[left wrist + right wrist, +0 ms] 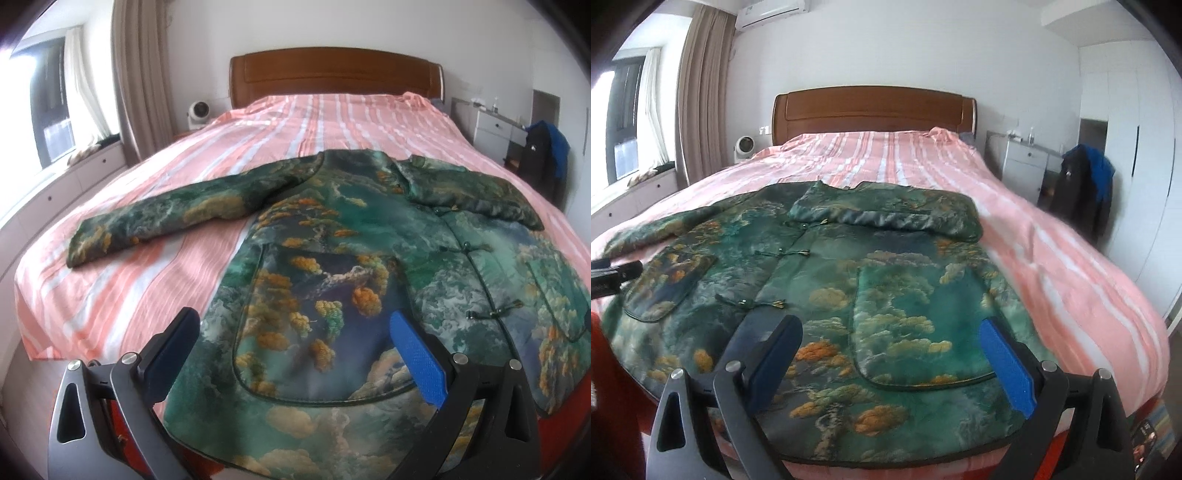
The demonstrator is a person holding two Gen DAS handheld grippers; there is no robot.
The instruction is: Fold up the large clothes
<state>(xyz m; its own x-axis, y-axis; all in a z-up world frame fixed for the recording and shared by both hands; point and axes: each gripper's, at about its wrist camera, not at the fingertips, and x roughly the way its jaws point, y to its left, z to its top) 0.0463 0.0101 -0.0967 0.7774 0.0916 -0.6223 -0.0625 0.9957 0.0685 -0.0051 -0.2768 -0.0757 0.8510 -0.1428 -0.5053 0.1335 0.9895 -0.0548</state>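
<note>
The jacket [332, 258], a padded green one printed with clouds and orange trees, lies front-up at the foot end of the bed [295, 110]. In the left wrist view the left gripper [295, 350] hovers over its hem with jaws spread wide, grasping nothing. One sleeve [147, 225] stretches flat across the striped pink sheet, so the step in hand is probably to bring it in: pinch near the cuff, lift just clear, and lay it straight across the chest without dragging the body. A window and beige curtain [125, 74] stand beyond.

In the right wrist view the right gripper [890, 350] also hangs released above the hem, by a patch pocket [916, 325]. The other sleeve [886, 218] seems already folded across the collar, though the fisheye blurs its edge. A wooden headboard [875, 110], white wall and dark coat on a chair [1086, 184] fill the room.
</note>
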